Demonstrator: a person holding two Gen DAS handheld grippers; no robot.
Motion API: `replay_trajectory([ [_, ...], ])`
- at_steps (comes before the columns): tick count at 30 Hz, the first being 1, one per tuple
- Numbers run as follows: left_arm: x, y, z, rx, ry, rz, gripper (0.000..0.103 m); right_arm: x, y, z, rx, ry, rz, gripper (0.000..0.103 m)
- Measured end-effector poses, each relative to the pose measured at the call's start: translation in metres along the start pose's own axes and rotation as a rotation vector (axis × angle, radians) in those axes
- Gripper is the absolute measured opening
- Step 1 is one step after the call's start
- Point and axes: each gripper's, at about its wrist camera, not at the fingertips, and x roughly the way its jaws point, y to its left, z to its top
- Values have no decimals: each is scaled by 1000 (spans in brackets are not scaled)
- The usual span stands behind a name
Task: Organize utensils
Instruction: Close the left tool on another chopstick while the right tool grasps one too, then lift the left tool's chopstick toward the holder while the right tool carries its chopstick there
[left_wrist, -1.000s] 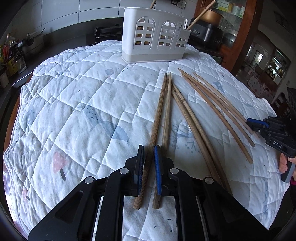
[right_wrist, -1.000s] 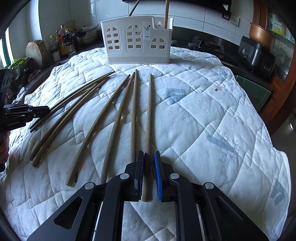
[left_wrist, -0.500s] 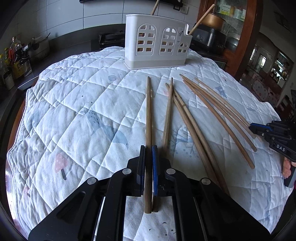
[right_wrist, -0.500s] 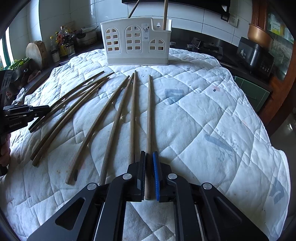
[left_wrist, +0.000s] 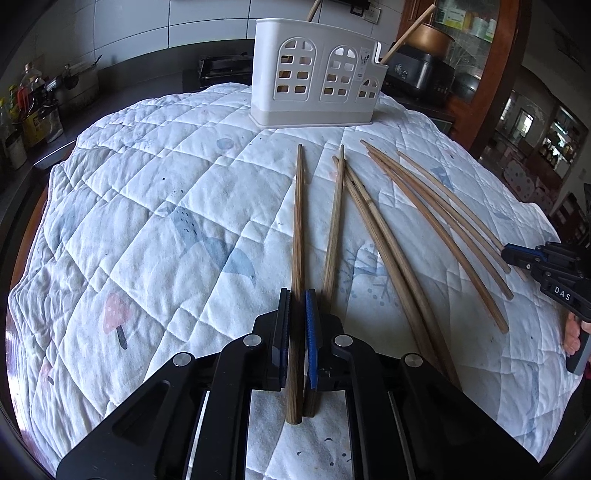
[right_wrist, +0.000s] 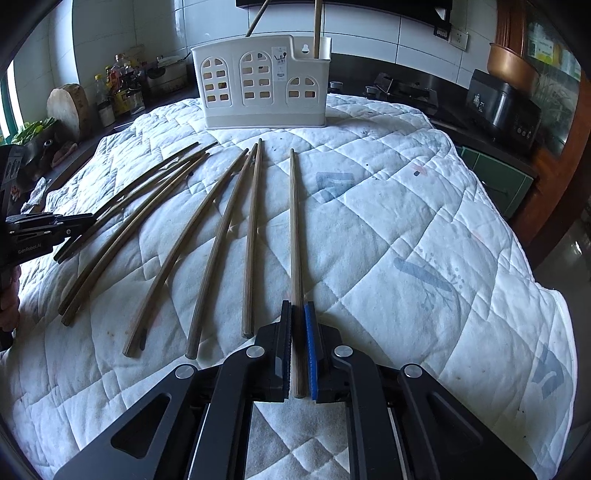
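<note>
1. Evidently, little of the task is done; only two sticks are seen standing in the white utensil holder, at its right end as seen from the right wrist.
2. The left hand-held gripper is closed on one chopstick, whose tip points towards the holder and stops short of it.
3. The right hand-held gripper is likewise clamped on a single chopstick, aimed at the holder and well apart from it.
4. About half a dozen loose chopsticks are left lying on the quilted cloth in front of the holder, fanned out with their tips towards it; all of these, and the two gripped ones, remain to be placed.
5. It cannot be told whether the gripped chopsticks are lifted or resting on the cloth.
6. The holder's inside is hidden by its walls, so its compartments and any shorter contents cannot be made out; the tops of the two standing sticks are cut off by the frame.
7. The worktop under the cloth is covered entirely; the exact count of the overlapping loose chopsticks is uncertain.
</note>
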Motion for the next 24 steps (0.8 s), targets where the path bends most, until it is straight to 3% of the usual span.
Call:
replay_trajectory([
  [10,-25,1,10,-10,-47,6,7,-29,4,9,-36,-71,-34,7],
  [24,-64,1,29,-41,-150,-50,6,-85,9,62,-68,-235,-16,7],
])
